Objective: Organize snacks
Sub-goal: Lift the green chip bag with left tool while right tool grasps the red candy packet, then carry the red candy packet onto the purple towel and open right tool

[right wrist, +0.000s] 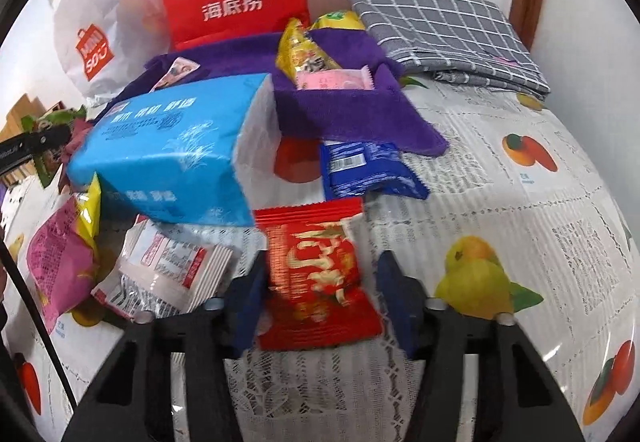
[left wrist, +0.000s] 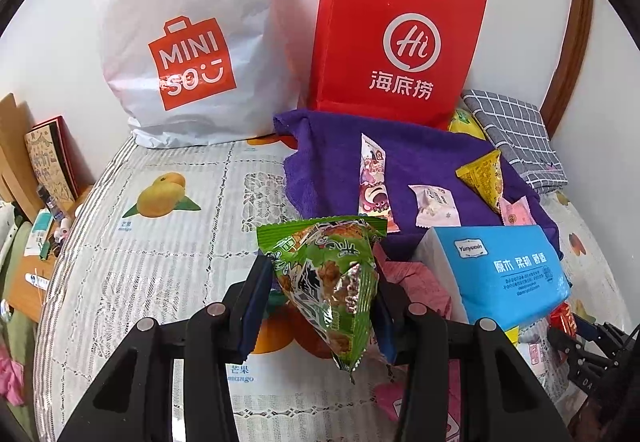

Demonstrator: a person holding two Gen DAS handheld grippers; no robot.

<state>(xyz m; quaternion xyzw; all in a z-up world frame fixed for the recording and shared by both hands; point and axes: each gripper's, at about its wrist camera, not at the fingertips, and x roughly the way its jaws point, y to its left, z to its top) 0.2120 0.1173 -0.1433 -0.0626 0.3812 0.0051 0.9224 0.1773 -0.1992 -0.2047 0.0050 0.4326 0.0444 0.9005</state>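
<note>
Left wrist view, left to right: white MINISO carrier bag [left wrist: 180, 53] upright against wall; red Haidilao paper bag [left wrist: 396, 53] upright beside it; purple towel [left wrist: 332, 165] spread in front, carrying pink cartoon stick packet [left wrist: 374, 181], small white candy wrapper [left wrist: 436, 205] and yellow triangular packet [left wrist: 482, 177]; blue tissue pack [left wrist: 508, 274] at near right. Left gripper [left wrist: 326, 294] clenched on green triangular snack packet [left wrist: 332, 282], lifted clear of fruit-print tablecloth [left wrist: 160, 262], blue pads pressing both flanks of pouch.

Right wrist view, left to right: magenta snack bag [right wrist: 56, 266] and white sachets [right wrist: 160, 274] lying on cloth; blue tissue pack [right wrist: 168, 153] tilted above them; red foil snack packet [right wrist: 316, 278] between pads of right gripper [right wrist: 320, 294]; blue wrapper [right wrist: 368, 169] flat just beyond; grey checked cloth [right wrist: 444, 37] folded at far right. Left pad touching red packet, right pad apparently apart from it; grasp or release not determinable, image blurred.

Handling, judged: both packets light, air-filled, crinkly and slick, contents probably brittle. Best hold across flat sealed edge or mid-body with gentle squeeze; hard clamping likely to crush contents or pop seal, loose hold likely to let foil slide.
</note>
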